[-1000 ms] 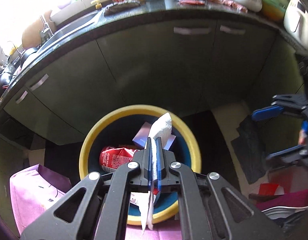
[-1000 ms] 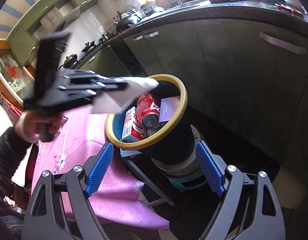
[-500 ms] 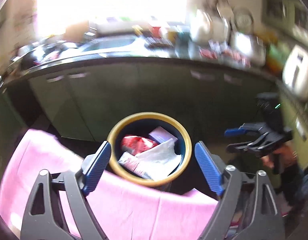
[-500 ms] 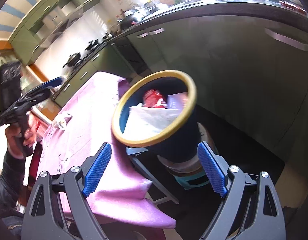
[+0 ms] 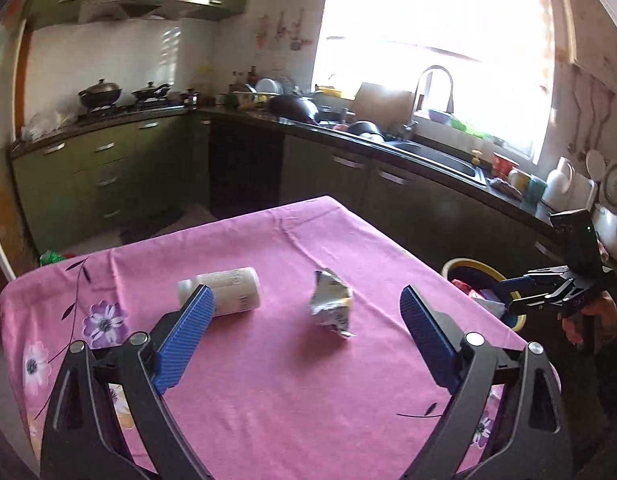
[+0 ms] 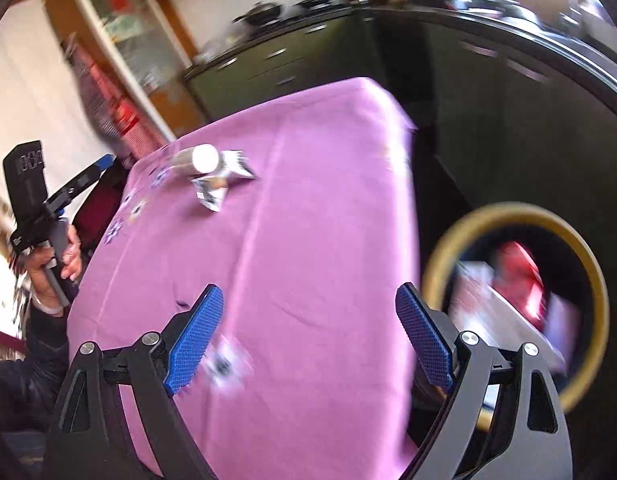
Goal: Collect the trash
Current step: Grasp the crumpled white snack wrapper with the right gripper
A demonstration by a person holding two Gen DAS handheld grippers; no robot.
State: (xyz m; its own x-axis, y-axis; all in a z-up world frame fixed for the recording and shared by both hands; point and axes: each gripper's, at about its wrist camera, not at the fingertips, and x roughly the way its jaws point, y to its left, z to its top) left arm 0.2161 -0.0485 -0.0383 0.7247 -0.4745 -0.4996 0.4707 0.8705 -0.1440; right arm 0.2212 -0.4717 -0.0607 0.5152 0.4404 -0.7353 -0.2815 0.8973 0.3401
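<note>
Crumpled wrapper (image 5: 329, 303) beside bottle (image 5: 224, 291), apparently touching.

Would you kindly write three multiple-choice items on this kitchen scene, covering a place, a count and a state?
1. Where does the trash bin stand?
A. on the table
B. beside the table, toward the sink counter
C. in the sink

2. How many trash pieces lie on the pink tablecloth?
A. two
B. four
C. none

3. The left gripper is:
A. shut on a tissue
B. open and holding nothing
C. shut on a bottle

Answers:
1 B, its yellow rim shows below the table's edge.
2 A, the white bottle and the crumpled wrapper.
3 B, its fingers stand apart.
</note>
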